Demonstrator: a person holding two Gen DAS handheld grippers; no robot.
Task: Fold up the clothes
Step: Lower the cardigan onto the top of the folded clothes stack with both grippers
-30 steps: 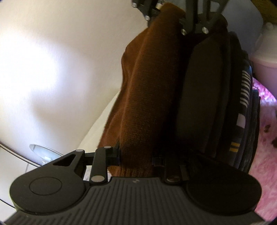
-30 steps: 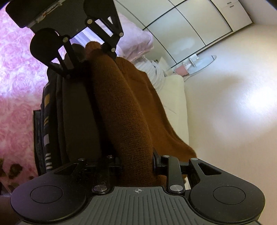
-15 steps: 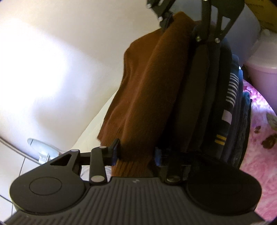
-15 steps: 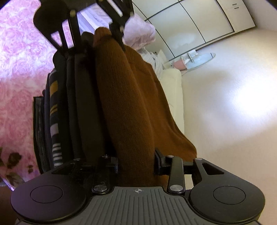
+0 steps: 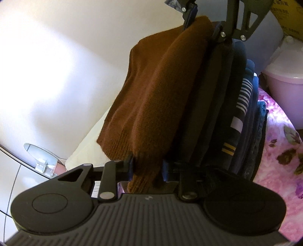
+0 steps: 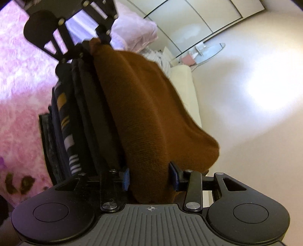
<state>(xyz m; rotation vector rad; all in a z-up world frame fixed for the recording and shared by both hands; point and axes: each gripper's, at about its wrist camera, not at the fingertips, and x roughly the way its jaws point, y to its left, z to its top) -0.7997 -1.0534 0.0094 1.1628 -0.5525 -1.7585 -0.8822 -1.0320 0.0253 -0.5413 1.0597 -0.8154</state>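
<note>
A folded brown knit sweater [image 5: 161, 98] [image 6: 144, 113] is stretched between my two grippers, against a stack of dark folded clothes [image 5: 240, 106] [image 6: 66, 123] that includes a striped navy piece. My left gripper [image 5: 147, 168] is shut on the sweater's ribbed end. My right gripper [image 6: 149, 177] is shut on the opposite end. Each gripper also shows at the top of the other's view, the right gripper [image 5: 206, 24] and the left gripper [image 6: 94, 40], both clamped on the sweater's far edge. A loose flap of the sweater hangs out to one side.
The stack rests on a pink floral bedspread [image 5: 280, 143] [image 6: 20, 79]. A pink plastic bin [image 5: 284, 90] and a yellow box [image 5: 287, 15] stand beyond it. A cream cushion [image 6: 187, 89], a pink pillow [image 6: 132, 32] and white wardrobe doors [image 6: 208, 17] lie on the other side.
Both views have tilted and pulled back, so the opposite gripper looks farther off. The sweater's loose flap has swung out wider. Both grips still hold.
</note>
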